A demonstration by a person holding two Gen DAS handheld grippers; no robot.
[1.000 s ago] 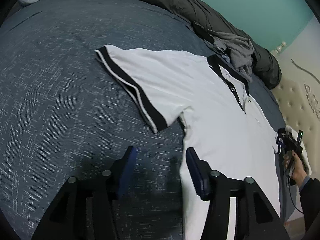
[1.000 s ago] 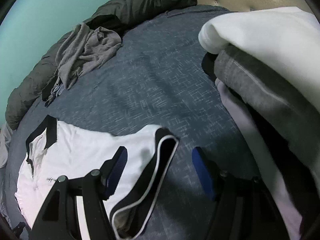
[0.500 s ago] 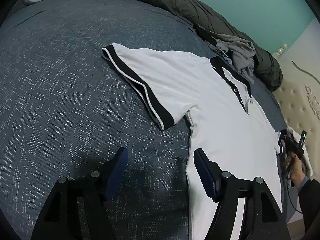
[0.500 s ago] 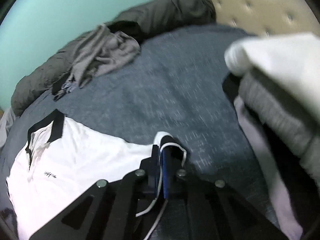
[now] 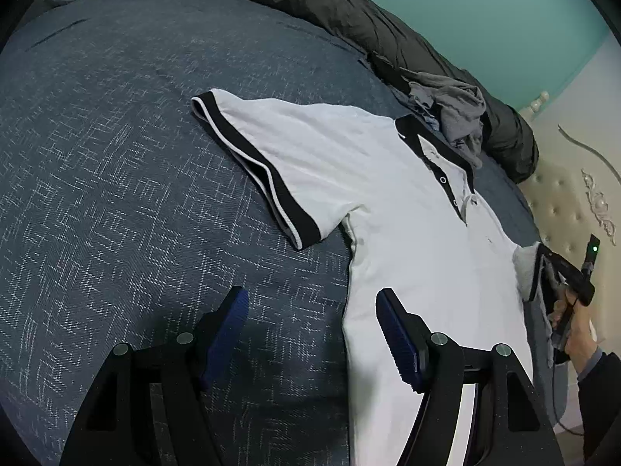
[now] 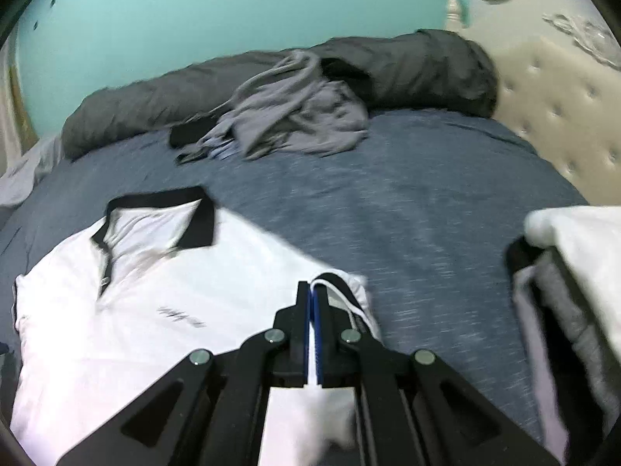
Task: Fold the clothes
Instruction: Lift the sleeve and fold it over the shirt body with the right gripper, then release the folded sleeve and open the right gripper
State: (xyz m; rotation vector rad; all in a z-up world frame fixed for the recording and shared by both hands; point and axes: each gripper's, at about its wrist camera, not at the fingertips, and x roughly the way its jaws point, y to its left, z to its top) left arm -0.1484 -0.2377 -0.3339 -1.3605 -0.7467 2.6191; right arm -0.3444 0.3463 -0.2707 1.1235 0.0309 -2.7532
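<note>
A second ago my right gripper [image 6: 312,291] was spread wide over the shirt's right sleeve [image 6: 345,291]; now its jaws are clamped on the black-and-white cuff, and the cloth there has come up off the bed [image 6: 407,202] with it. My left gripper [image 5: 310,330] has barely shifted: it hangs spread wide above the shirt's left side seam, one finger over the bedspread and the other over white cloth, holding nothing. I read the new pinch as the start of a sleeve fold, with the right sleeve in hand and ready to be carried inward across the chest; the right wrist view is blurred, so I judge that gripper is in motion. The shirt [image 5: 407,213] itself lies face up and spread flat on the blue-grey bed, collar [image 5: 431,143] toward the dark rolled duvet [image 5: 349,11] and hem toward me. It is a white polo with a black collar, black placket with buttons, black cuffs edged in white, and a small dark mark on the chest. The left sleeve [image 5: 264,155] lies flat and stretched out to the side, no crease in the body yet. A crumpled grey garment [image 6: 295,116] sits beyond the collar, and a stack of folded clothes [image 6: 574,272] stands just right of my right gripper.
</note>
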